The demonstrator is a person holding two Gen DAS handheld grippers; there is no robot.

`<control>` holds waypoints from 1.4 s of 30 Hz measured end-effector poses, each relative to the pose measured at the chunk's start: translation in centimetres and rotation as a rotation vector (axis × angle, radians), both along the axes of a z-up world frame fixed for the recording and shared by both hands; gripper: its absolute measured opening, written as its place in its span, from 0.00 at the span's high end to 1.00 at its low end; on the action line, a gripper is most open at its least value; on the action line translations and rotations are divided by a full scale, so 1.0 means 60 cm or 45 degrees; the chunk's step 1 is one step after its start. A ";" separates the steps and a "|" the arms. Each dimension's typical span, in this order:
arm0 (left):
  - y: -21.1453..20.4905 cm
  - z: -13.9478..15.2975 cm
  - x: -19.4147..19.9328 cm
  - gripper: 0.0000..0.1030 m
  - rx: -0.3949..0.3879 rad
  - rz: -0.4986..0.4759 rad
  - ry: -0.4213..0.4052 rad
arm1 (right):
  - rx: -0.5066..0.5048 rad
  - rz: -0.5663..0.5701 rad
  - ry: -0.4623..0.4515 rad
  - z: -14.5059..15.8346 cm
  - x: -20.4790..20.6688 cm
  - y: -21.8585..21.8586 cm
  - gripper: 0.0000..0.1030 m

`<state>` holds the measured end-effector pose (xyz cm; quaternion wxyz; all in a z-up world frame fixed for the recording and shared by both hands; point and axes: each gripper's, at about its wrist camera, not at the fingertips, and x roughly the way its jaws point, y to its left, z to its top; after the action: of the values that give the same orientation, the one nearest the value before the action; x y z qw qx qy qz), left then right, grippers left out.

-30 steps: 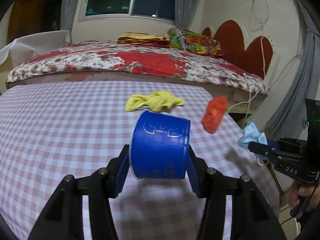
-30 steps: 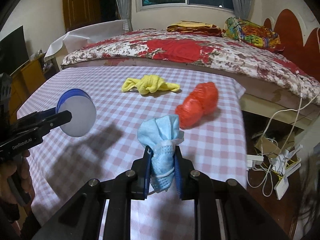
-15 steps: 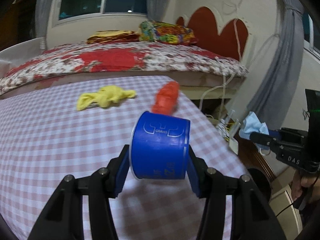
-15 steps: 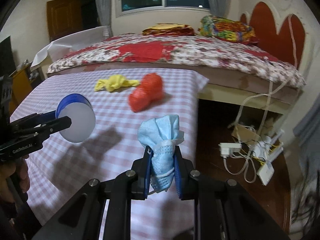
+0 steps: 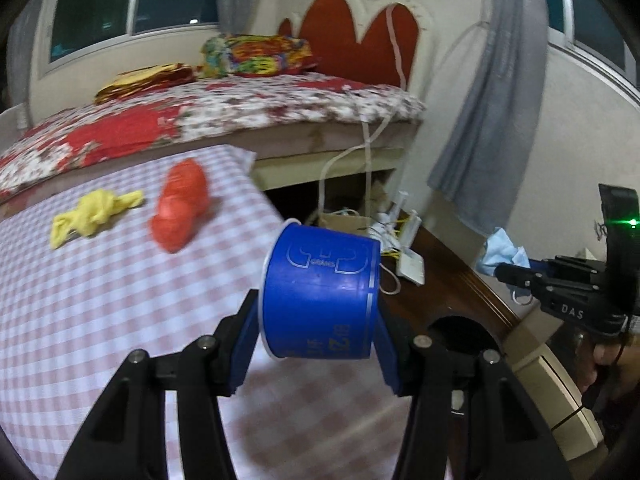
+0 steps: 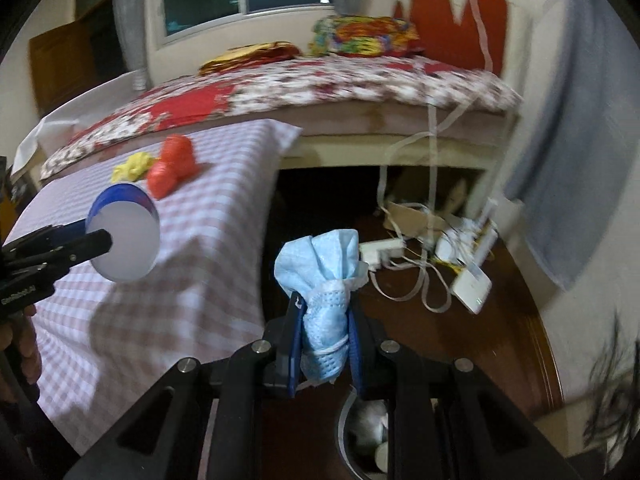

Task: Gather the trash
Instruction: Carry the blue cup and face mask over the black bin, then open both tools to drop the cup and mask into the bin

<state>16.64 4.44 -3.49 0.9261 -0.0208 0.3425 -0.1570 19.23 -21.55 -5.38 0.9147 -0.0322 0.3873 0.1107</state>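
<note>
My left gripper is shut on a blue paper cup, held on its side above the checked table's right edge. My right gripper is shut on a crumpled light-blue face mask, held past the table over the dark floor. The rim of a bin with pale trash inside shows just below the right gripper. A yellow crumpled piece and a red crumpled bag lie on the table. The cup also shows in the right wrist view, the mask in the left wrist view.
A bed with a floral cover stands behind the table. Power strips and white cables lie on the floor by the bed. A grey curtain hangs at the right. A dark round opening shows by the table's edge.
Both grippers have swung right, off the table toward the floor beside it, still holding the cup and the mask. The bin rim has come into the right wrist view.
</note>
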 end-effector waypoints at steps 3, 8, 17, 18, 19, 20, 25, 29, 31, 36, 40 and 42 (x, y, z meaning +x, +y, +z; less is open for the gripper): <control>-0.038 -0.001 -0.001 0.48 0.003 -0.056 0.010 | -0.004 -0.059 0.016 -0.008 -0.010 -0.044 0.80; -0.092 -0.007 -0.009 0.48 0.009 -0.148 0.032 | -0.025 -0.135 0.053 -0.025 -0.030 -0.113 0.80; -0.205 -0.039 -0.022 0.48 0.051 -0.330 0.110 | -0.051 -0.147 0.165 -0.094 -0.067 -0.187 0.80; -0.215 -0.043 -0.023 0.48 0.051 -0.346 0.121 | -0.049 -0.148 0.178 -0.104 -0.071 -0.193 0.80; -0.231 -0.051 -0.025 0.48 0.055 -0.367 0.138 | -0.045 -0.153 0.192 -0.113 -0.075 -0.199 0.80; -0.245 -0.059 -0.025 0.48 0.060 -0.384 0.155 | -0.036 -0.159 0.204 -0.121 -0.078 -0.205 0.80; -0.299 -0.097 -0.023 0.48 0.085 -0.450 0.236 | -0.008 -0.185 0.251 -0.162 -0.087 -0.231 0.80; -0.335 -0.132 -0.016 0.48 0.110 -0.474 0.297 | 0.007 -0.198 0.289 -0.194 -0.088 -0.250 0.80; -0.349 -0.146 -0.011 0.48 0.122 -0.487 0.320 | 0.002 -0.197 0.314 -0.211 -0.085 -0.255 0.80; -0.381 -0.193 0.000 0.48 0.182 -0.530 0.382 | -0.009 -0.168 0.369 -0.251 -0.072 -0.259 0.79; -0.392 -0.240 0.013 0.48 0.187 -0.548 0.495 | -0.025 -0.133 0.418 -0.282 -0.062 -0.258 0.79; -0.395 -0.256 0.018 0.45 0.154 -0.558 0.536 | -0.067 -0.070 0.498 -0.314 -0.053 -0.251 0.77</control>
<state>17.72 -19.26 -18.84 0.7784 0.0766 0.5319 -0.3246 16.05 -36.59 -24.22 0.8236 -0.0236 0.5611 0.0796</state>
